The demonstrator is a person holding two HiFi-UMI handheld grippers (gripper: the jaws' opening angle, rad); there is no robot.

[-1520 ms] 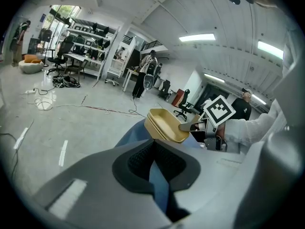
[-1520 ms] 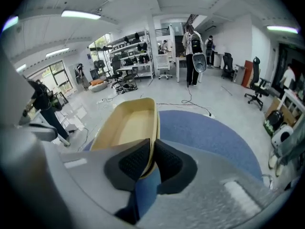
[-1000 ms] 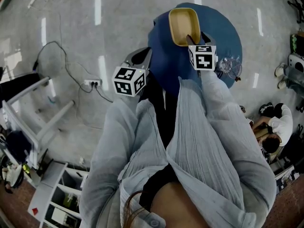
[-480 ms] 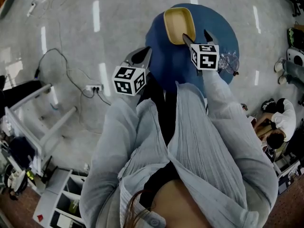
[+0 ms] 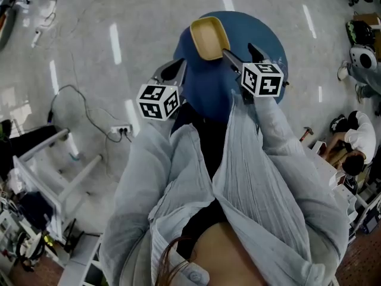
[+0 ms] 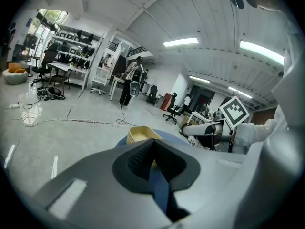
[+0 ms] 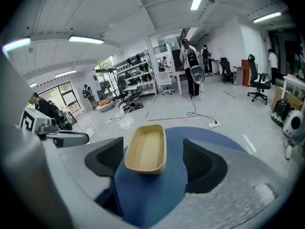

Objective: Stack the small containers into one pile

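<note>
A tan oblong container (image 5: 209,37) sits open side up near the far left of the round blue table (image 5: 268,40). My right gripper (image 5: 238,50) hovers over the table just behind the container. Its jaws have just been opening and stand wide, with nothing pressed between them. In the right gripper view the container (image 7: 147,149) lies ahead between the two pads (image 7: 110,157), clear of both. My left gripper (image 5: 176,69) hangs at the table's left edge, shut and empty. In the left gripper view its pads (image 6: 140,157) meet, and the container (image 6: 141,133) shows beyond them.
The table stands on a grey floor with loose cables and a power strip (image 5: 122,130). A white rack (image 5: 50,159) stands to the left. A person (image 5: 356,145) sits low at the right. Shelves, desks, office chairs and standing people (image 7: 191,70) fill the far room.
The right gripper's finger was at the container's rim; its jaws have opened, let go and lifted back from it. The left gripper rose a little. The container stays on the table.
</note>
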